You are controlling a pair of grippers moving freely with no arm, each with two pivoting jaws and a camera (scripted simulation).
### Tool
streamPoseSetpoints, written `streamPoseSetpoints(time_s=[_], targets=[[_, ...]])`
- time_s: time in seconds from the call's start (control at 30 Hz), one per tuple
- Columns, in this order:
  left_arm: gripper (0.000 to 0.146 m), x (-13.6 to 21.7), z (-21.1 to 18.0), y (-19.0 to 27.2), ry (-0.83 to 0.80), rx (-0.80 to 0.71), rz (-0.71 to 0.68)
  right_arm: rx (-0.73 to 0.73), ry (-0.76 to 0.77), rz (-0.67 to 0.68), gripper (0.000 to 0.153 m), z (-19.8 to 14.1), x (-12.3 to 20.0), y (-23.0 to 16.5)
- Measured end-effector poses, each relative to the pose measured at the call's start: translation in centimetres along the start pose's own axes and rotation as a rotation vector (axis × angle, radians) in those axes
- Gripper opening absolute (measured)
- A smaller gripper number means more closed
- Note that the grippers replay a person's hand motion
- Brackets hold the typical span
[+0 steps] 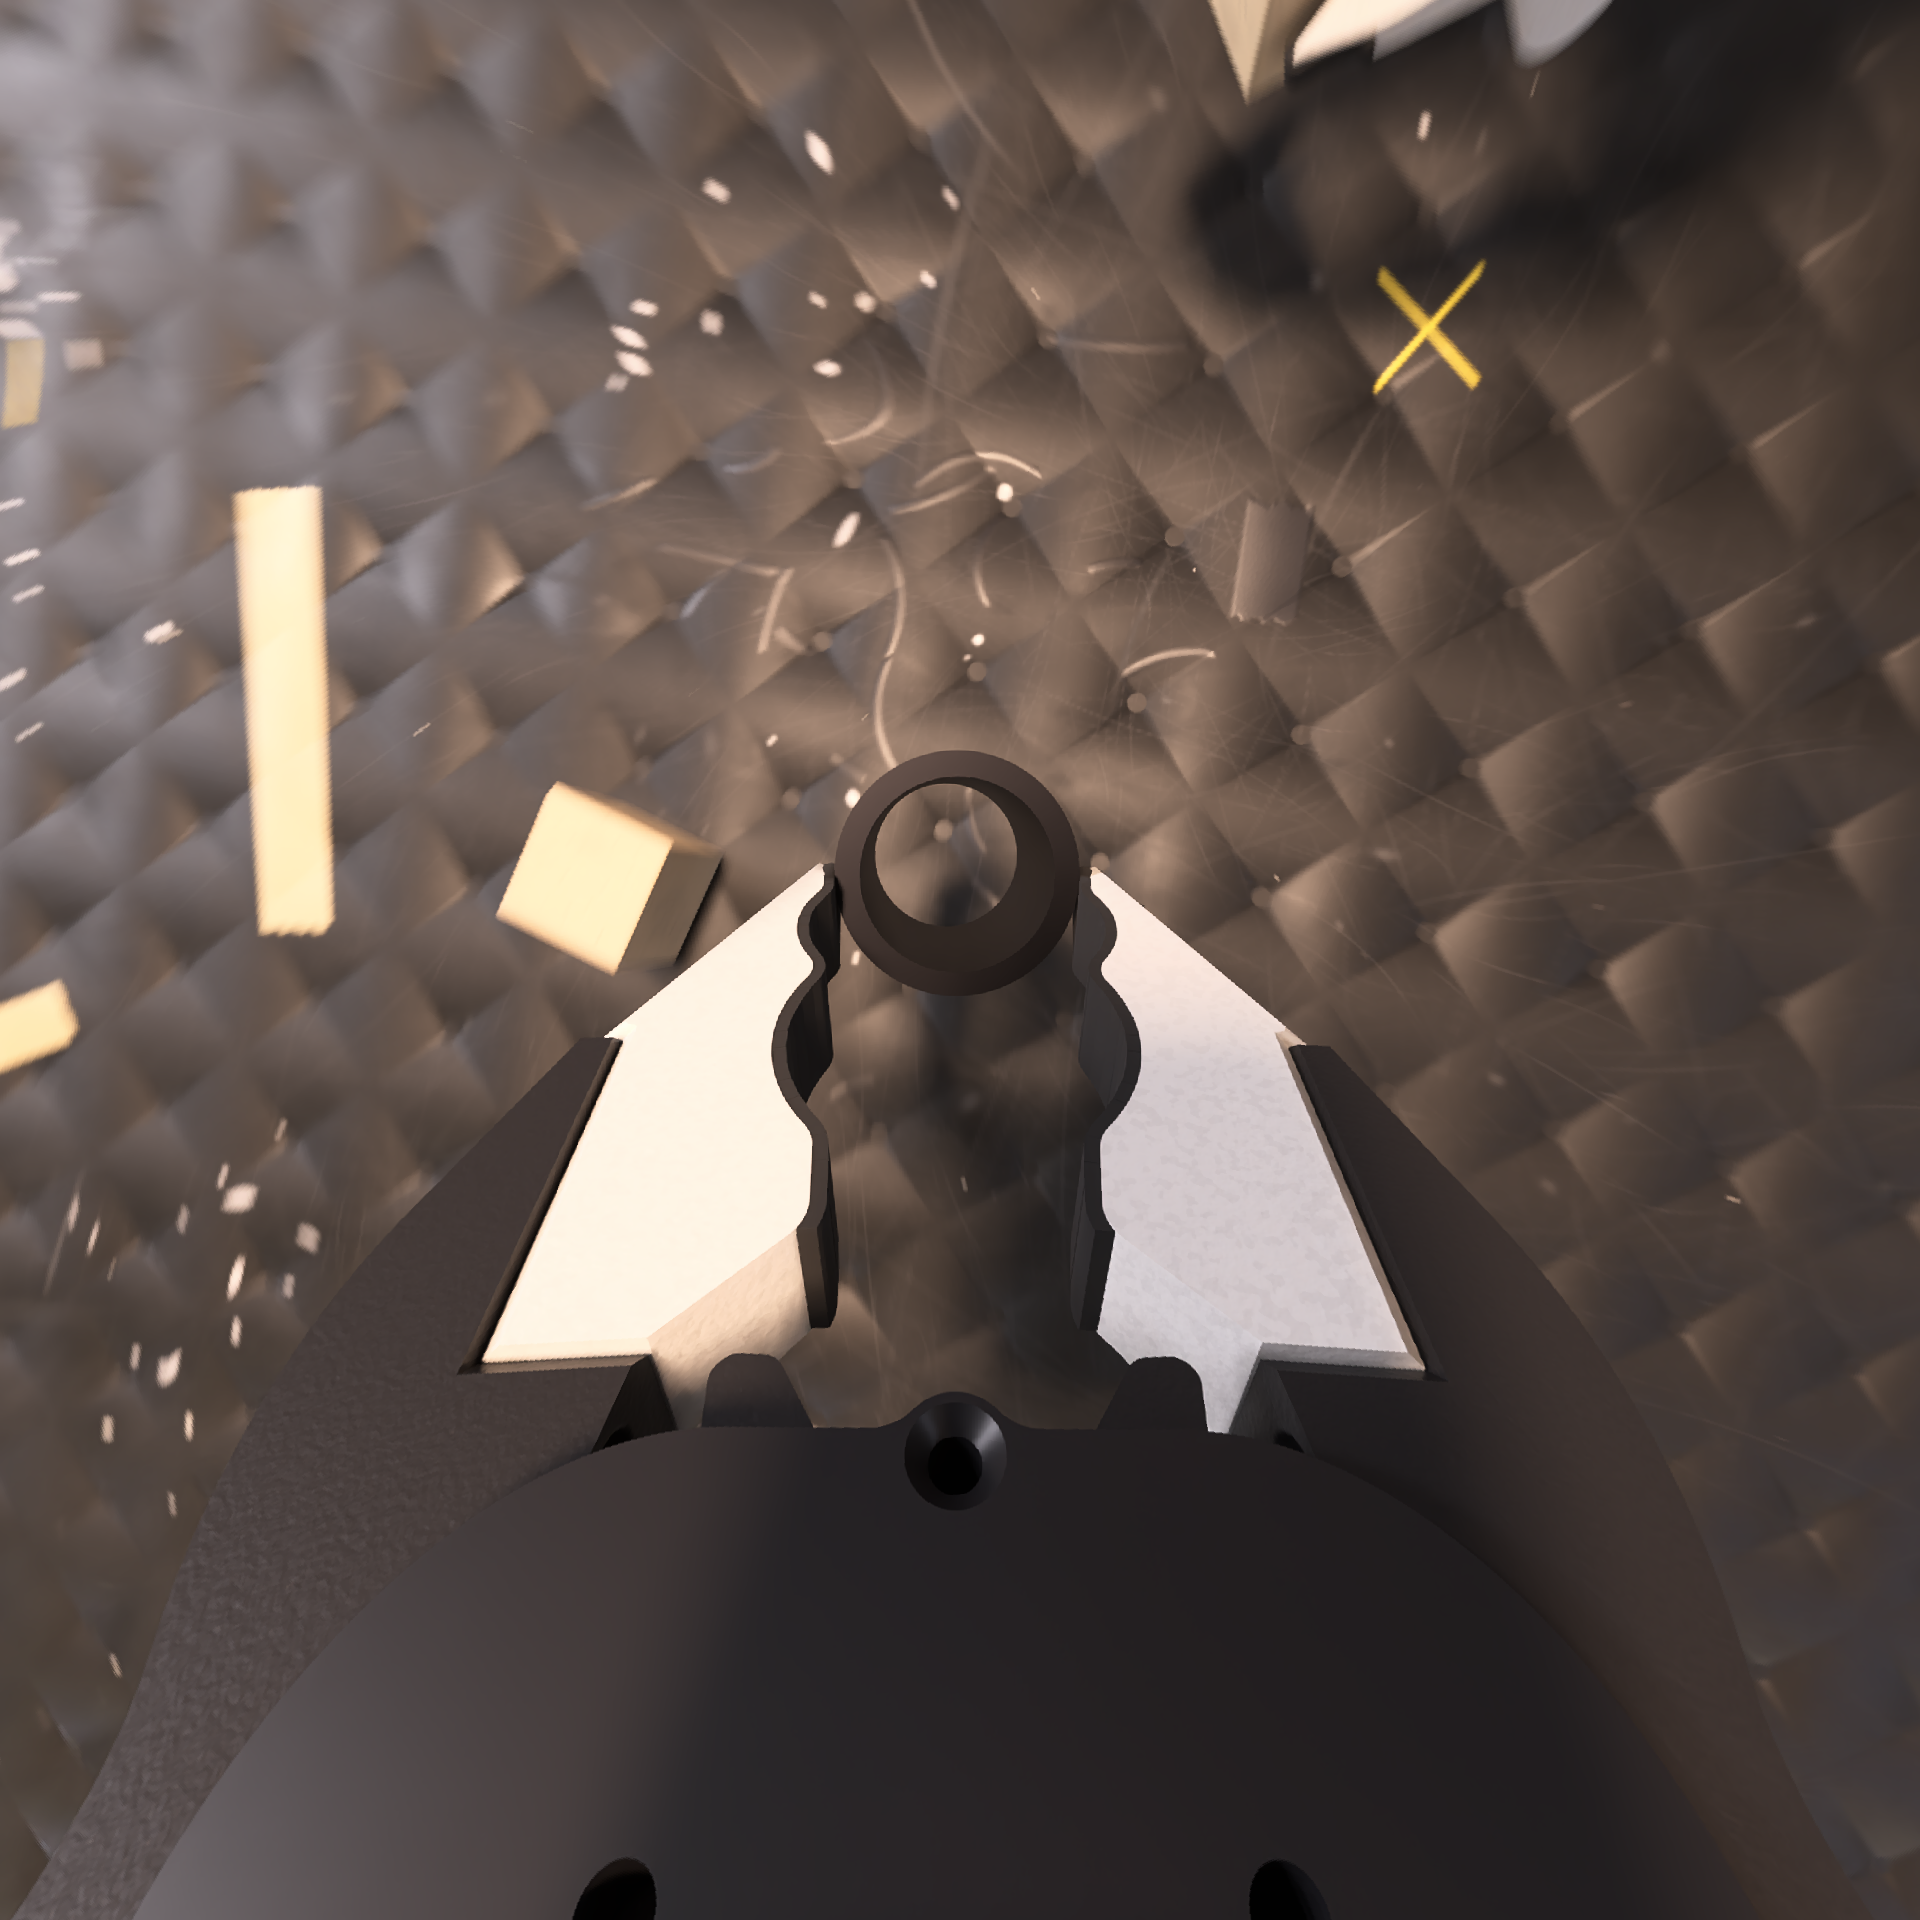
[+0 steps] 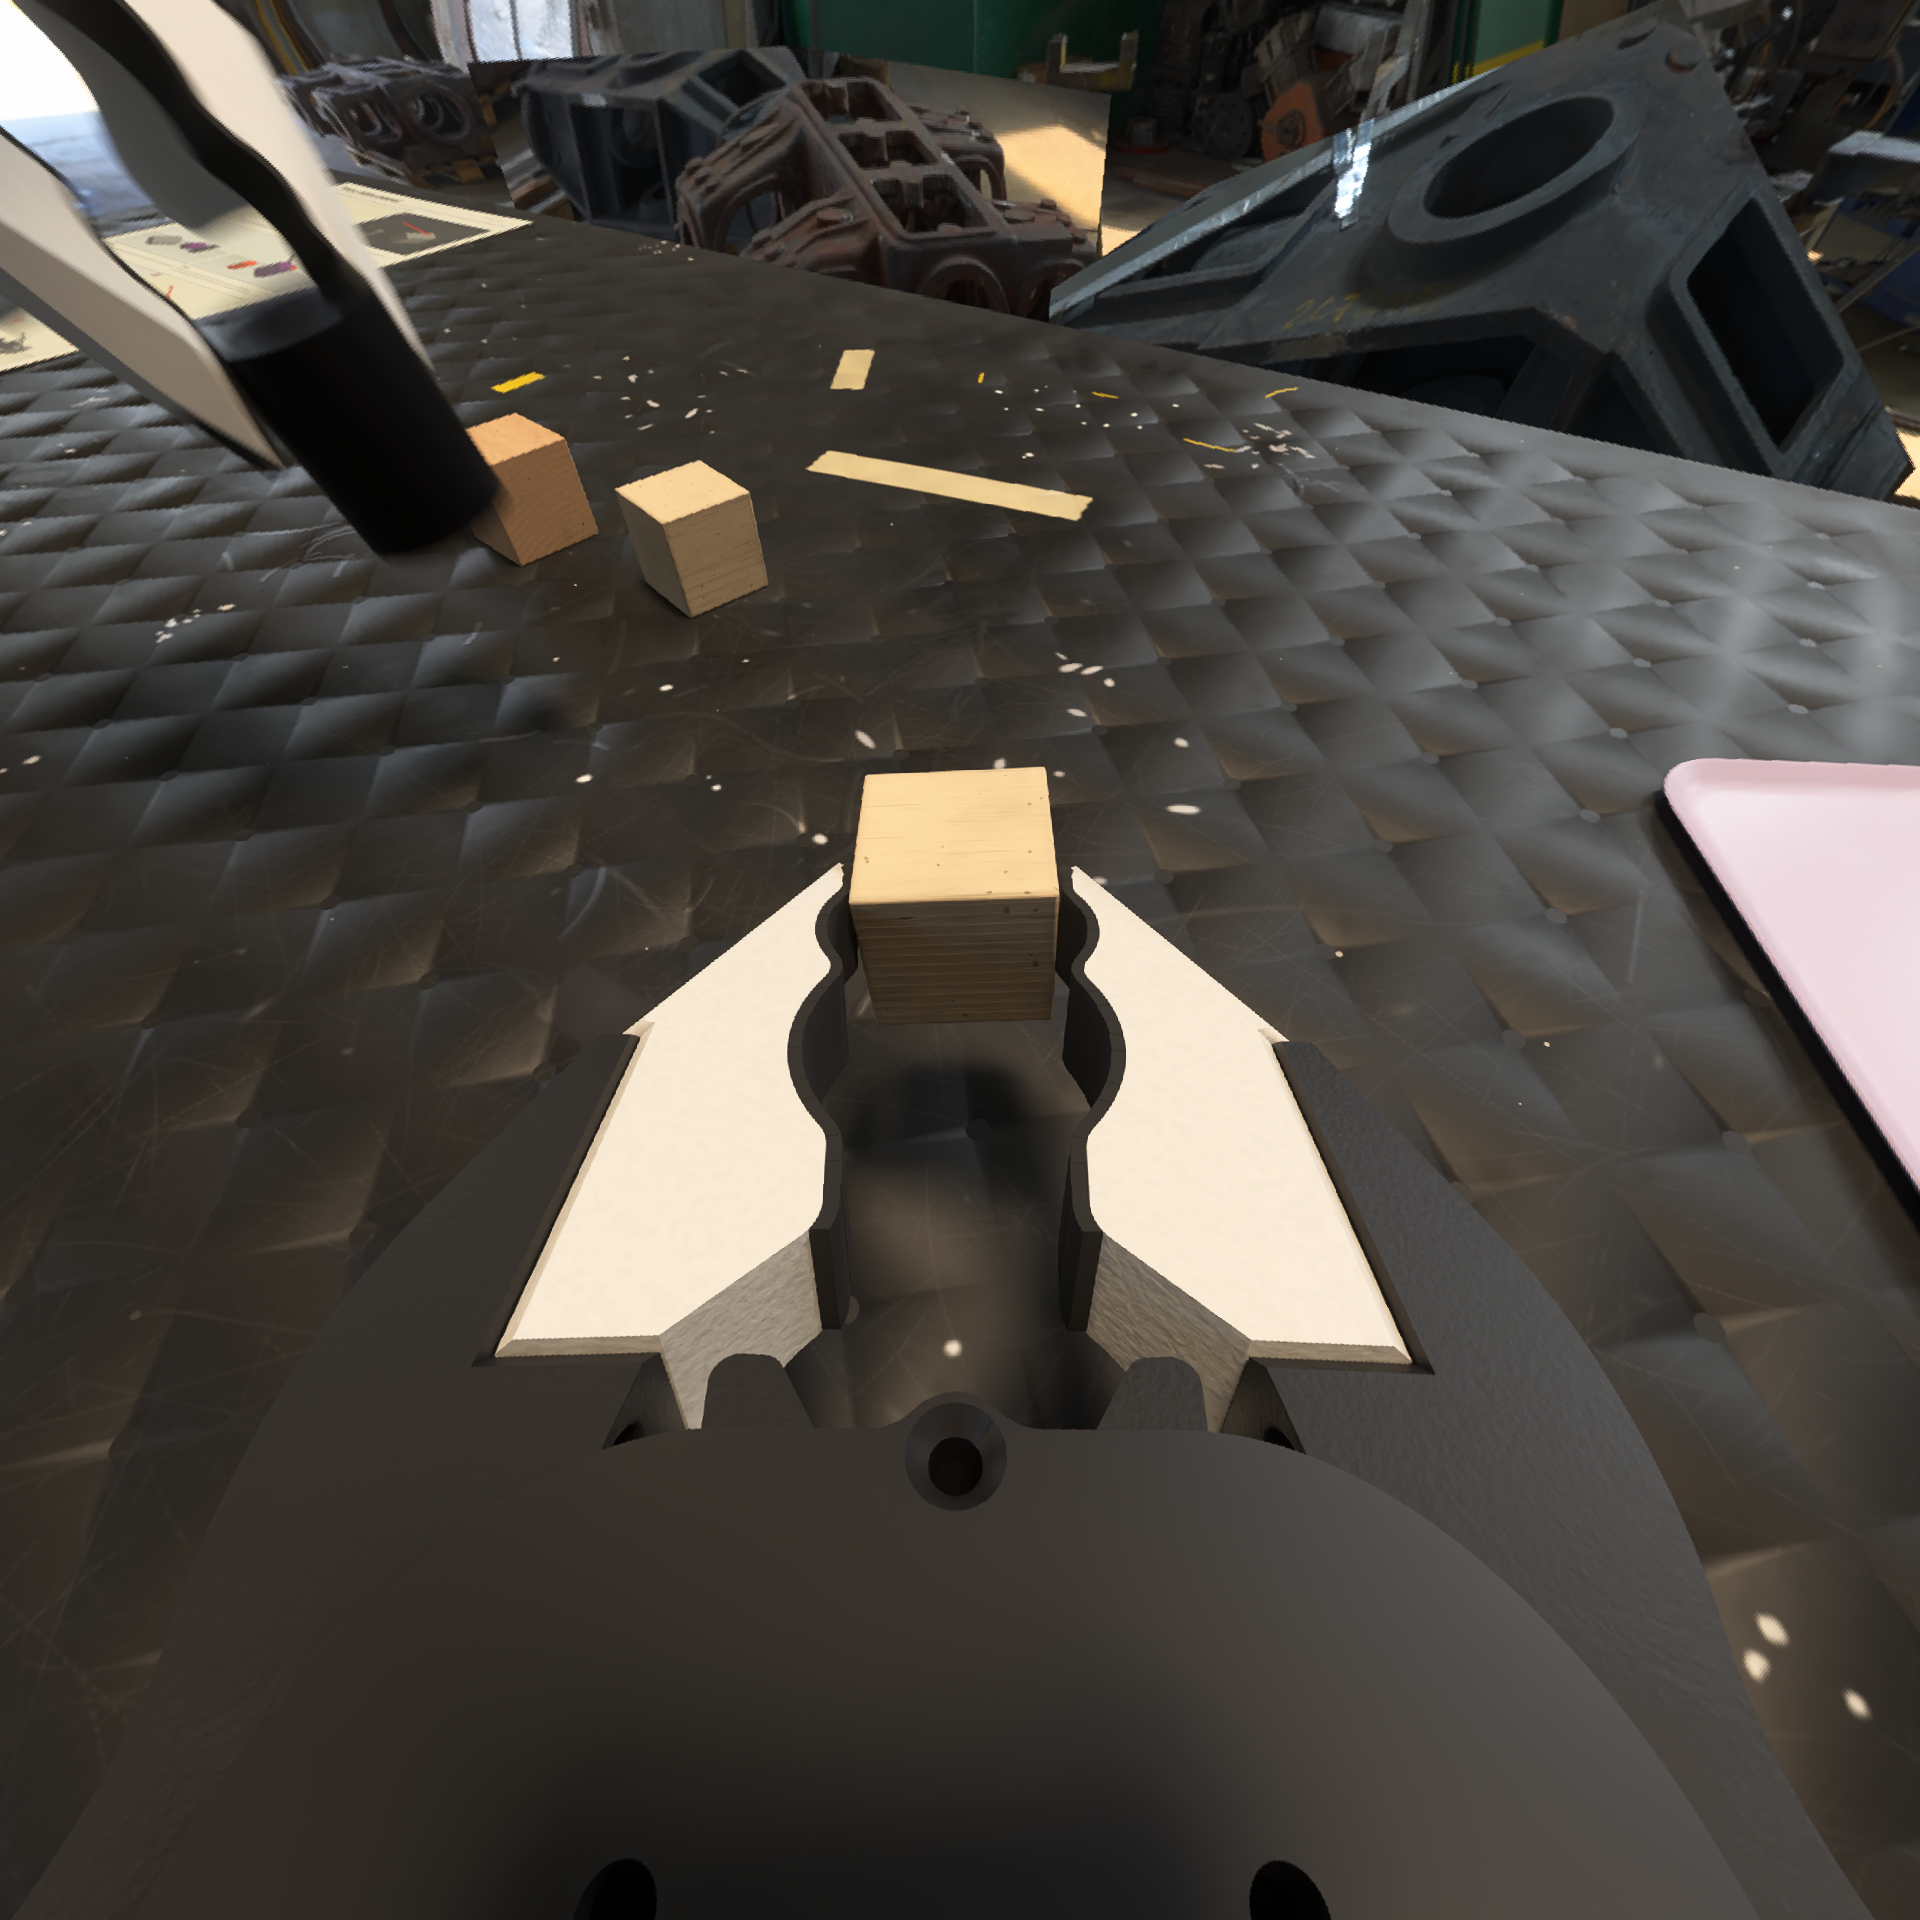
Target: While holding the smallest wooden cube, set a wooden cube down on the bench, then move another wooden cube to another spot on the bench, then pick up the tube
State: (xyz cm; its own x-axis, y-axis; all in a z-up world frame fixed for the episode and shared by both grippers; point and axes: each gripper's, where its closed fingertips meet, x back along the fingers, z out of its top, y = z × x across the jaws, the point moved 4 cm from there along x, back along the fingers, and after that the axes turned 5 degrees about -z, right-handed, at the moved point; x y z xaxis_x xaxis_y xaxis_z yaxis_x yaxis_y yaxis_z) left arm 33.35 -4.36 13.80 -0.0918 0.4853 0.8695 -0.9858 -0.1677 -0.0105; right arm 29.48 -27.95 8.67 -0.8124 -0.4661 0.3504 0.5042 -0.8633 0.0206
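My left gripper (image 1: 956, 883) is shut on the dark tube (image 1: 956, 873), which I see end-on between the fingertips, pointing down at the bench (image 1: 1351, 831). In the right wrist view this gripper (image 2: 265, 312) holds the tube (image 2: 353, 436) tilted at the top left; whether its lower end touches the bench I cannot tell. My right gripper (image 2: 956, 914) is shut on the smallest wooden cube (image 2: 956, 894), held just above the bench. An orange-toned cube (image 2: 535, 488) and a pale cube (image 2: 694, 535) stand on the bench beside the tube. One cube (image 1: 608, 878) shows left of the tube.
A pink tray (image 2: 1818, 935) lies at the right edge of the bench. Pale tape strips (image 2: 951, 483) (image 1: 283, 707) and a yellow cross mark (image 1: 1429, 327) lie flat on the bench. Heavy dark machine castings (image 2: 1507, 260) stand beyond the far edge.
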Motion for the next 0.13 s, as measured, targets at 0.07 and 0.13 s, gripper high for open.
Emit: streamPoseSetpoints(time_s=[0.07, 0.13], targets=[[0.045, -3.9, 1.2, -0.4, -0.098, -0.053, -0.056, -0.006, -0.001, 0.005, 0.038, 0.0, 0.0, 0.1], [0.045, -6.4, 2.0, -0.6, -0.155, -0.102, -0.114, -0.01, 0.0, 0.01, 0.038, 0.0, 0.0, 0.2]])
